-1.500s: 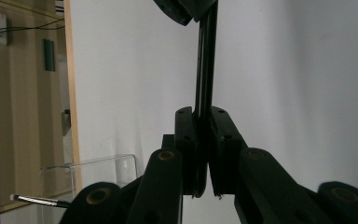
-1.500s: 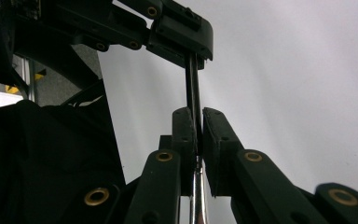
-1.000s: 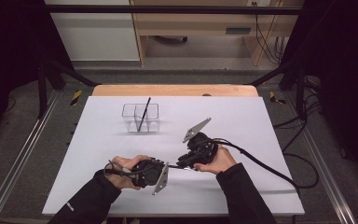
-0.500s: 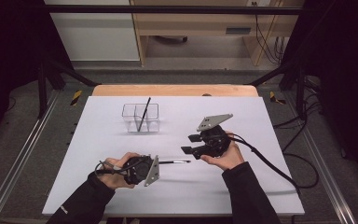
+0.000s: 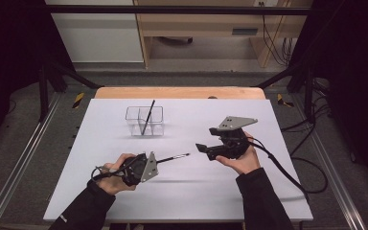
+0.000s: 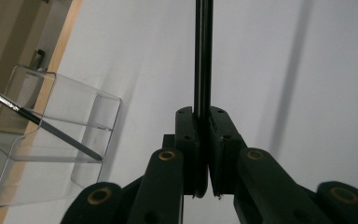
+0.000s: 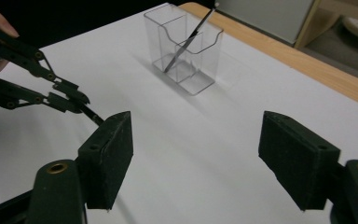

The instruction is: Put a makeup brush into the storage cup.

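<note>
Item: paintbrush [image 5: 172,157], clamped in my left gripper [image 5: 154,162]. Right gripper [image 5: 202,148] open, empty. Advice: I tip it upright, lower slowly into clear holder [image 5: 145,120], upper left.

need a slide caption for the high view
Left gripper clamps a thin brush above the white table; right gripper open; clear holder holds another brush.

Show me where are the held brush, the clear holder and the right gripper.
held brush [image 5: 172,157], high view, mid handle.
clear holder [image 5: 133,125], high view, left wall.
right gripper [image 7: 196,163], right gripper view, between its open jaws.
</note>
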Demonstrator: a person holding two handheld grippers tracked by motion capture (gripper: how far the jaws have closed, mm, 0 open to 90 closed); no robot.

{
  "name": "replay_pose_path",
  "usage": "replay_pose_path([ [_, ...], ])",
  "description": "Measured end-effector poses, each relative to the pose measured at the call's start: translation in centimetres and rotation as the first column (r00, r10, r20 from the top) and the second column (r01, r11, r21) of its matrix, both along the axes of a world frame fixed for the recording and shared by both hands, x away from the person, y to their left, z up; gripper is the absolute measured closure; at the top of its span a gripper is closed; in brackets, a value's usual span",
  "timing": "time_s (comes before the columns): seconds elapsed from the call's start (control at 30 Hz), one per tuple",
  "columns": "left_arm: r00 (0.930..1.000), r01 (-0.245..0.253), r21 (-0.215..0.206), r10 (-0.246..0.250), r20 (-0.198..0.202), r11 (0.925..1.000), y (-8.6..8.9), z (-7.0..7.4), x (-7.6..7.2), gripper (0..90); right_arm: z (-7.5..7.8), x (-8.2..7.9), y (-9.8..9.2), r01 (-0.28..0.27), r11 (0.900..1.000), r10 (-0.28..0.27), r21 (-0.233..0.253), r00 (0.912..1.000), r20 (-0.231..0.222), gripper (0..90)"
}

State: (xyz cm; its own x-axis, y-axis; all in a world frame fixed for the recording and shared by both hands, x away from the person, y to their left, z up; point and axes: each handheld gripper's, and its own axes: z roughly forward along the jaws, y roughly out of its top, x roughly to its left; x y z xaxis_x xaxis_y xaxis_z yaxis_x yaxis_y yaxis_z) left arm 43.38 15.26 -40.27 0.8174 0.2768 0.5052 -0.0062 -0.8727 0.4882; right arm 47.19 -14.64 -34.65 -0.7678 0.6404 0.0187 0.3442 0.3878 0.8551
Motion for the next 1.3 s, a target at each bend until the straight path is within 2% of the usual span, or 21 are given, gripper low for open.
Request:
replay_pose_path([
  [0.17,0.9977,-0.067,-0.095,0.065,-0.022,0.9932,1.0,0.2,0.2,82.9,-0.1,-0.3,-1.1,0.052,0.998,-0.053,0.043,0.9984,0.019,23.1],
  [0.3,0.9924,-0.121,-0.169,0.116,-0.041,0.9782,1.7,0.2,0.4,82.9,-0.4,-0.5,-1.8,0.081,0.994,-0.083,0.069,0.9961,0.030,20.3],
  [0.47,0.9834,-0.181,-0.232,0.174,-0.051,0.9557,2.4,0.0,0.4,82.9,-0.8,-0.7,-2.5,0.105,0.991,-0.109,0.087,0.9930,0.046,17.7],
  [0.5,0.9808,-0.195,-0.251,0.187,-0.057,0.9482,2.5,-0.1,0.4,82.9,-1.0,-0.7,-2.6,0.110,0.990,-0.115,0.090,0.9921,0.050,16.6],
  [0.6,0.9754,-0.220,-0.284,0.210,-0.067,0.9333,2.7,-0.3,0.4,82.9,-1.4,-0.8,-2.7,0.120,0.988,-0.125,0.101,0.9910,0.048,15.5],
  [0.73,0.9671,-0.254,-0.330,0.239,-0.087,0.9091,2.7,-0.5,0.4,82.9,-1.8,-0.9,-2.7,0.123,0.986,-0.129,0.114,0.9907,0.045,14.7],
  [0.83,0.9620,-0.273,-0.348,0.254,-0.099,0.8967,2.8,-0.7,0.4,82.9,-2.0,-1.0,-2.7,0.128,0.983,-0.135,0.131,0.9899,0.045,14.3],
  [0.97,0.9571,-0.290,-0.389,0.266,-0.114,0.8743,2.8,-0.8,0.4,82.9,-2.1,-1.1,-2.7,0.134,0.979,-0.142,0.154,0.9891,0.040,13.7],
  [1.07,0.9521,-0.306,-0.422,0.272,-0.140,0.8536,2.9,-0.9,0.3,82.9,-2.2,-1.2,-2.6,0.137,0.977,-0.145,0.160,0.9886,0.038,12.3],
  [1.3,0.9439,-0.330,-0.483,0.290,-0.158,0.8109,2.8,-0.9,0.1,82.9,-2.3,-1.3,-2.3,0.158,0.968,-0.168,0.196,0.9850,0.037,10.3],
])
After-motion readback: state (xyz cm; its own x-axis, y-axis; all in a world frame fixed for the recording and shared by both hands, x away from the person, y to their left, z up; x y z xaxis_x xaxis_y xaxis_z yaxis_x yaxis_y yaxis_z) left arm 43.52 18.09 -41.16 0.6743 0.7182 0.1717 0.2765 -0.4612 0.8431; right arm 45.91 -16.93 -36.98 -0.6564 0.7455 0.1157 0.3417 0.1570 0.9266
